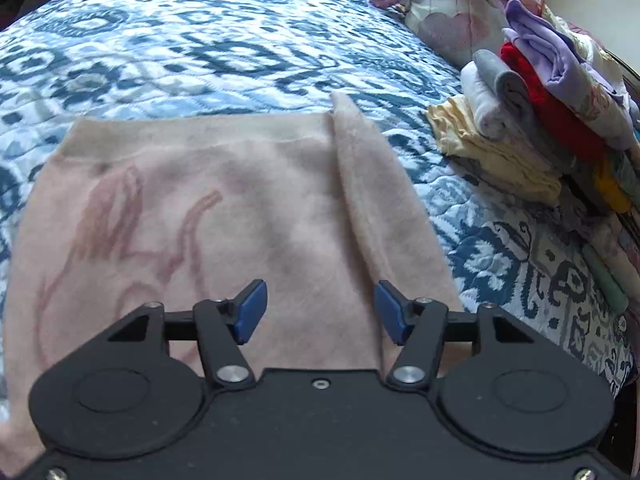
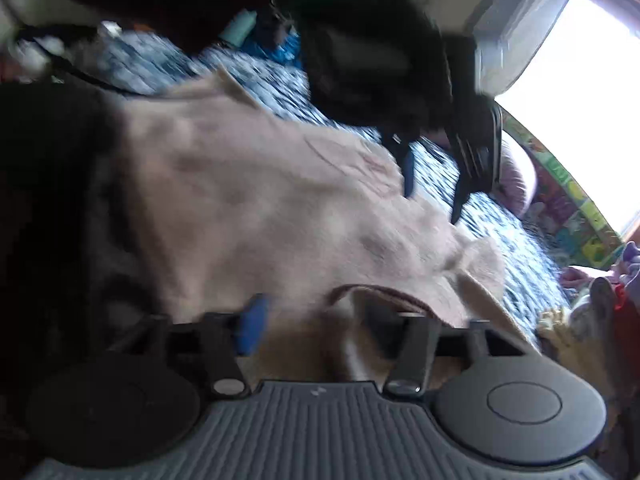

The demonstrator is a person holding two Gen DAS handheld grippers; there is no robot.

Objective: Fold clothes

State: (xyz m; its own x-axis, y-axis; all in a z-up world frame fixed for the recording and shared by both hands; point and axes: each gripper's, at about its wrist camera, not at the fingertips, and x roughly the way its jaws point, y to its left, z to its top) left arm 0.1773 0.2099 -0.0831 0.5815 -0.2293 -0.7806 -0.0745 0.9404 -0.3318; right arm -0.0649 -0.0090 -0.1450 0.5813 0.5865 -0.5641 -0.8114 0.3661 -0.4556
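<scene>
The left gripper (image 1: 320, 310) hovers with its blue pads wide apart over a pale pink fleece garment (image 1: 208, 216), gripping nothing. The garment lies flat on the blue patterned quilt (image 1: 224, 48), its right edge folded inward. The right gripper (image 2: 316, 320) is spread wide at the garment's dark-trimmed edge; its right pad is hidden under cloth. A stack of folded clothes (image 1: 536, 120) sits to the right.

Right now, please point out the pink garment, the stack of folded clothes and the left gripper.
pink garment (image 1: 240, 216): left wrist view, middle of its flat front.
stack of folded clothes (image 1: 560, 120): left wrist view, red layer.
left gripper (image 1: 320, 312): left wrist view, midway between its blue fingertips.
</scene>
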